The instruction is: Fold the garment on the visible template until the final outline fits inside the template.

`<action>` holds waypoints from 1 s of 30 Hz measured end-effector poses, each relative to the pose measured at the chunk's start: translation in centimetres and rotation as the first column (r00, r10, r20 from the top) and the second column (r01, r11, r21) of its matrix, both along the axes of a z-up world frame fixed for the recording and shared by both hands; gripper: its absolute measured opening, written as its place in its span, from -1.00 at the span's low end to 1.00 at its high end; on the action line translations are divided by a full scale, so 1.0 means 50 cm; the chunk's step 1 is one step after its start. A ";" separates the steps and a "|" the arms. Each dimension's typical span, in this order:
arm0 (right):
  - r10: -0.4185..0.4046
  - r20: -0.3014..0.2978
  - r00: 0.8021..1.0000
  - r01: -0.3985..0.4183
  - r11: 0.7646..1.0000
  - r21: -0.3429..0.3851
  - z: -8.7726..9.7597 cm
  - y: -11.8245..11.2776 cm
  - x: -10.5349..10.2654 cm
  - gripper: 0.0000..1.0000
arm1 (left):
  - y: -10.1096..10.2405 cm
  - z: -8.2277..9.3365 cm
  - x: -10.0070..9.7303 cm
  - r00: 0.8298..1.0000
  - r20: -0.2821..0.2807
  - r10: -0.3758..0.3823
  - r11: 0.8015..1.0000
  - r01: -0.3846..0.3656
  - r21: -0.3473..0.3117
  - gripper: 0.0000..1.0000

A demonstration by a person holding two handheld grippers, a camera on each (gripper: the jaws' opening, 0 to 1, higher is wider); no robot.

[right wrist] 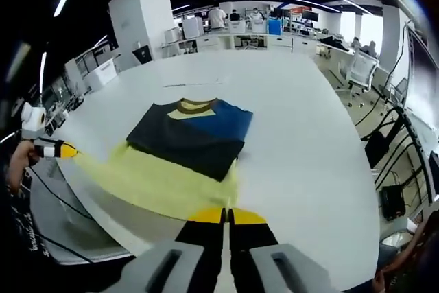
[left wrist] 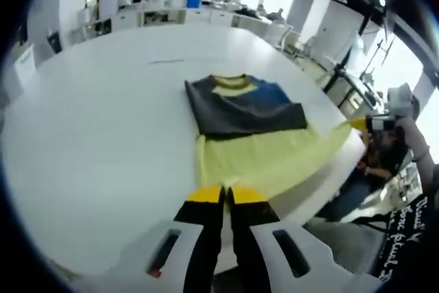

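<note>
Garment (left wrist: 243,104), soft, dark grey, blue and yellow, lies folded on white table (left wrist: 96,121); both grippers (left wrist: 225,195) (right wrist: 227,216) pressed together, each pinching its yellow hem.

The left gripper view is looking from the near table (left wrist: 82,135) edge, across and slightly down, with the garment (left wrist: 240,104) sitting at frame centre and its own jaws rising at the bottom. The right gripper view is facing the same way from farther right, at a similar middling distance. Both are sharing the garment, the yellow template (right wrist: 158,180) and the office behind.
</note>
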State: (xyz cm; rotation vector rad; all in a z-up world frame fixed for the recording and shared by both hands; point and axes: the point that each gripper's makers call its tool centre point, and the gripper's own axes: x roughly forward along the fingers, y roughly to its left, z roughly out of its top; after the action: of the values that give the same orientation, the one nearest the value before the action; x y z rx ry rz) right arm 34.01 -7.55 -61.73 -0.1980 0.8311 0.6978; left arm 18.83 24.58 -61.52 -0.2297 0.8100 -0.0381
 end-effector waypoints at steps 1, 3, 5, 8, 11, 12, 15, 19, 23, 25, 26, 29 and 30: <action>0.004 0.005 1.000 -0.004 1.000 0.000 0.003 0.003 0.005 -1.00 | 0.002 0.002 0.005 1.000 0.003 -0.001 1.000 0.001 0.002 -1.00; 0.008 0.016 1.000 -0.008 1.000 0.002 0.011 0.010 0.019 -1.00 | 0.008 0.007 0.016 1.000 0.011 0.000 1.000 0.000 0.009 -1.00; 0.016 0.028 0.999 -0.016 1.000 0.001 0.019 0.016 0.033 -1.00 | 0.012 0.014 0.027 1.000 0.021 0.002 1.000 -0.003 0.015 -1.00; 0.029 0.045 0.999 -0.029 1.000 -0.005 0.030 0.024 0.054 -1.00 | 0.019 0.025 0.049 0.999 0.044 0.005 1.000 -0.006 0.025 -1.00; 0.041 0.070 0.997 -0.041 0.999 -0.011 0.043 0.035 0.080 -1.00 | 0.026 0.034 0.066 0.998 0.061 0.011 0.999 -0.012 0.030 -1.00; 0.045 0.076 0.996 -0.044 0.999 -0.013 0.047 0.038 0.087 -1.00 | 0.029 0.038 0.073 0.998 0.068 0.014 0.999 -0.016 0.031 -1.00; 0.053 0.098 0.994 -0.052 0.999 -0.015 0.057 0.050 0.110 -1.00 | 0.041 0.047 0.099 0.996 0.085 0.026 0.999 -0.029 0.036 -1.00; 0.044 0.125 0.991 -0.044 0.999 0.000 0.072 0.065 0.145 -1.00 | 0.051 0.056 0.130 0.994 0.106 0.037 0.998 -0.041 0.037 -1.00; 0.028 0.148 0.989 -0.030 1.000 0.008 0.080 0.081 0.183 -1.00 | 0.067 0.069 0.165 0.989 0.138 0.054 0.998 -0.060 0.037 -1.00; 0.025 0.160 0.987 -0.026 1.000 0.007 0.080 0.087 0.200 -1.00 | 0.073 0.075 0.177 0.986 0.153 0.063 0.997 -0.069 0.035 -1.00; 0.022 0.165 0.986 -0.023 1.000 0.008 0.079 0.090 0.208 -1.00 | 0.076 0.077 0.182 0.985 0.158 0.068 0.997 -0.075 0.034 -1.00; 0.012 0.171 0.985 -0.016 1.000 0.018 0.077 0.098 0.226 -1.00 | 0.088 0.089 0.203 0.978 0.189 0.084 0.995 -0.092 0.036 -1.00; 0.009 0.175 0.985 -0.013 1.000 0.023 0.078 0.101 0.231 -1.00 | 0.093 0.093 0.212 0.975 0.202 0.092 0.994 -0.101 0.032 -1.00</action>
State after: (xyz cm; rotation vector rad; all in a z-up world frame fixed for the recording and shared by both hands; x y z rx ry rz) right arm 45.57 -2.52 -57.84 -0.2388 0.6541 0.6897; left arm 29.41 29.22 -56.88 -0.2211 0.5980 0.0467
